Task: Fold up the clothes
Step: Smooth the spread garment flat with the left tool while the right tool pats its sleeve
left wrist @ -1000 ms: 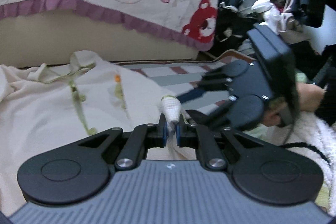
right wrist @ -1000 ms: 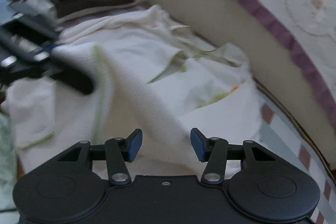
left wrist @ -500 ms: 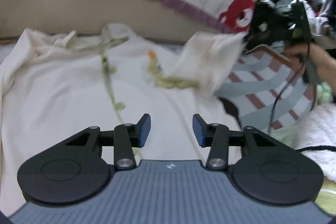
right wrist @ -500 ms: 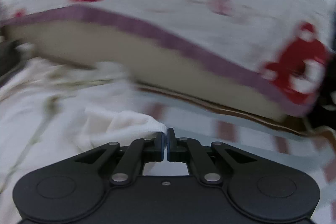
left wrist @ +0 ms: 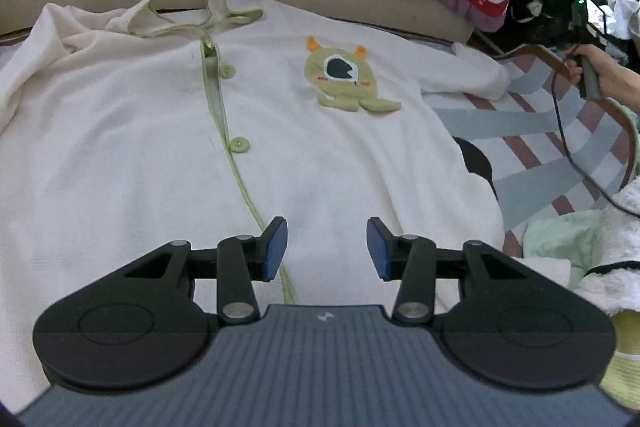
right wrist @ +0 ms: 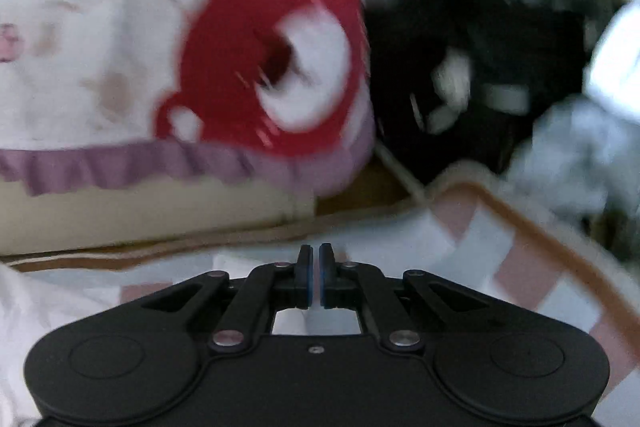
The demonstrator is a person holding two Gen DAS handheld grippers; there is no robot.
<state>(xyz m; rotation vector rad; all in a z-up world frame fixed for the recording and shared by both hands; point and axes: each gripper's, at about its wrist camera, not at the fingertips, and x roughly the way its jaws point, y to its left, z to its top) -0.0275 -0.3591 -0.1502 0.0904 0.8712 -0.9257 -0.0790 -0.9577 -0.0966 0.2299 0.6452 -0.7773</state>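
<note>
1 cream cardigan (left wrist: 152, 147) spread flat on striped mat (left wrist: 540, 147), 2 green buttons (left wrist: 238, 145) visible, 1 monster patch (left wrist: 344, 79). Left gripper (left wrist: 322, 247) released, jaws wide, above hem. Right sleeve (left wrist: 476, 75) stretched out. Right gripper (right wrist: 314, 277) clenched; view blurred, cloth between jaws hard to confirm.

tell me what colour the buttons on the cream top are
Light green, matching the placket trim. The buttons on the cream top show best in the left wrist view.

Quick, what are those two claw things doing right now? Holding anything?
Left gripper: open, holding nothing, above the cream button-front shirt with green trim.
Right gripper: closed; the picture is blurred, so whether it pinches any cloth cannot be told.
</note>
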